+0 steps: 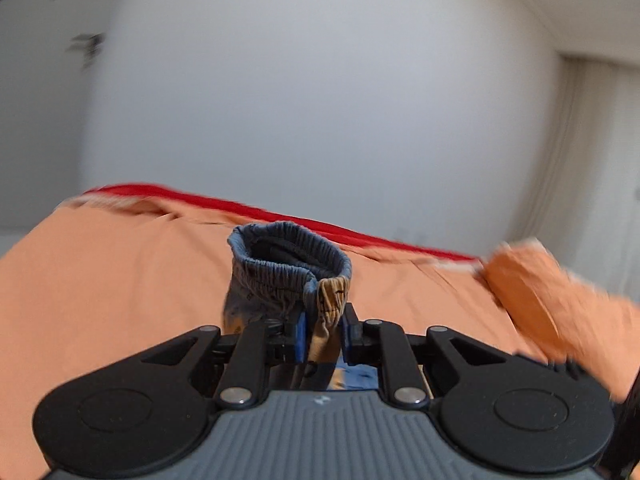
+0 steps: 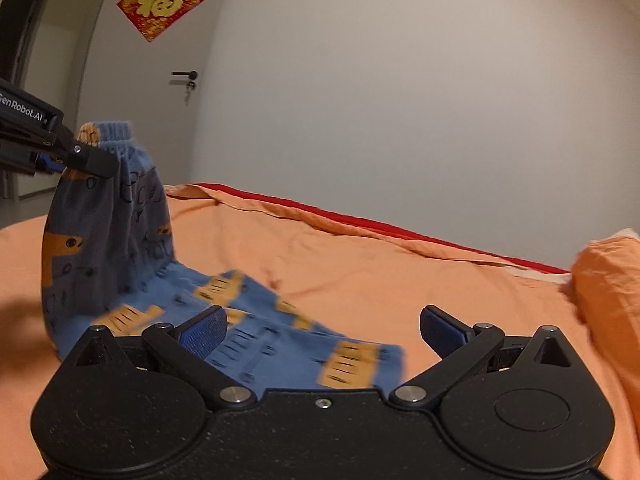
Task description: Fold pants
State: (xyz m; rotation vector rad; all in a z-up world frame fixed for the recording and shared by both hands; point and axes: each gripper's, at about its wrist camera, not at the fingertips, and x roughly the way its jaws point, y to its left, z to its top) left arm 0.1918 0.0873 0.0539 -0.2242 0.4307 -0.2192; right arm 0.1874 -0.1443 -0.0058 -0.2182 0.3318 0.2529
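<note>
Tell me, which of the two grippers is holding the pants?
The left gripper: its blue pads pinch the pants at the waistband, lifting that end. The right gripper is open, empty, over the legs.

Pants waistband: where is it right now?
The waistband is lifted at the far left of the right wrist view, pinched in the left gripper above the orange bedsheet; the legs trail down before the open right gripper.

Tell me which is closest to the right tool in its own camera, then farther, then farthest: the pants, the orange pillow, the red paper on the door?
1. Pants: nearest, legs lying on the bed just ahead of the open right tool.
2. Orange pillow: farther, off to the right.
3. Red paper decoration: farthest, high on the door at upper left.
</note>
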